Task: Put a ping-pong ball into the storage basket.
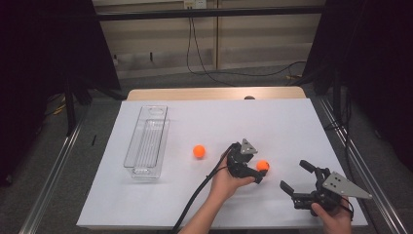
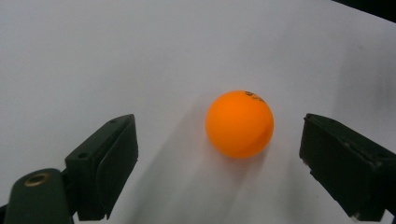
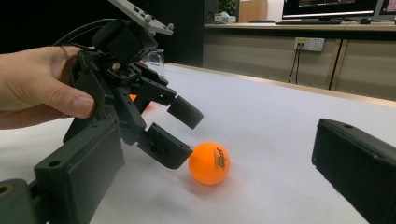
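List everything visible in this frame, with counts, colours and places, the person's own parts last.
ball: 2, orange; one between the left gripper's jaws untouched, the other mid-sheet
tray: 1, clear plastic, empty, left side of the sheet
sheet: 1, white, covering the table
table: 1, wood edge at the far side
left gripper: 1, black, jaws open around the ball
right gripper: 1, black, jaws open, near right
hands: 2, left, right

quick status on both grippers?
Left gripper: open, fingers either side of the orange ball, not gripping.
Right gripper: open, holding nothing.
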A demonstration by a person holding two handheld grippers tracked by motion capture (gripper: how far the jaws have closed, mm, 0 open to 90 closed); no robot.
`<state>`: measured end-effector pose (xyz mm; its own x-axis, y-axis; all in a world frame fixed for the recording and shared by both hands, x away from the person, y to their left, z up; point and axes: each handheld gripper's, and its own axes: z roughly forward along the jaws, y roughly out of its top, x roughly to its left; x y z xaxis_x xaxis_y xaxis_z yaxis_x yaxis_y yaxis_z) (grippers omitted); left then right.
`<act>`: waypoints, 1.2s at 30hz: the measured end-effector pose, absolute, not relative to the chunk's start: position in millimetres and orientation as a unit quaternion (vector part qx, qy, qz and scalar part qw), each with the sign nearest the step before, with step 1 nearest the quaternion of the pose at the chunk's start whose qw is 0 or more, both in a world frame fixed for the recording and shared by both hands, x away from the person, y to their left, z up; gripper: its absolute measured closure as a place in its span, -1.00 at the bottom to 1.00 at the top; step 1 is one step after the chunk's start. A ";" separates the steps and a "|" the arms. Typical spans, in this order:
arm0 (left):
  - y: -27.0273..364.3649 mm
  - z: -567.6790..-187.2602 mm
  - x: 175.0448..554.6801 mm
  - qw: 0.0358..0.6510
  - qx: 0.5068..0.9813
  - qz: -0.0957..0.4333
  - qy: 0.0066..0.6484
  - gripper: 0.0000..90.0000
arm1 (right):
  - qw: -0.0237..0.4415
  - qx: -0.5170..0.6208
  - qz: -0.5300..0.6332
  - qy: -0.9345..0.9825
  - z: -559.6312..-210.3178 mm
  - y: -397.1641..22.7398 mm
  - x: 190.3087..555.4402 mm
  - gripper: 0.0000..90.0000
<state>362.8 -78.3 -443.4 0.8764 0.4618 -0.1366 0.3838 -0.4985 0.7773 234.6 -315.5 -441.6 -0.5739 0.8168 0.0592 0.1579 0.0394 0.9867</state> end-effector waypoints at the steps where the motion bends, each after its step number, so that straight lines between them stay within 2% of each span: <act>1: -78.5 -443.7 362.9 0.437 0.864 0.045 0.246 -0.74 | 0.281 0.367 0.588 0.665 -441.6 -315.6 234.6 -0.96; 25: -90.3 -445.0 363.9 0.424 0.875 0.038 0.231 -0.53 | 0.280 0.367 0.588 0.664 -441.5 -315.8 234.6 -0.96; 36: -94.8 -449.3 365.3 0.423 0.877 0.025 0.227 -0.34 | 0.279 0.366 0.588 0.665 -441.5 -315.5 234.5 -0.96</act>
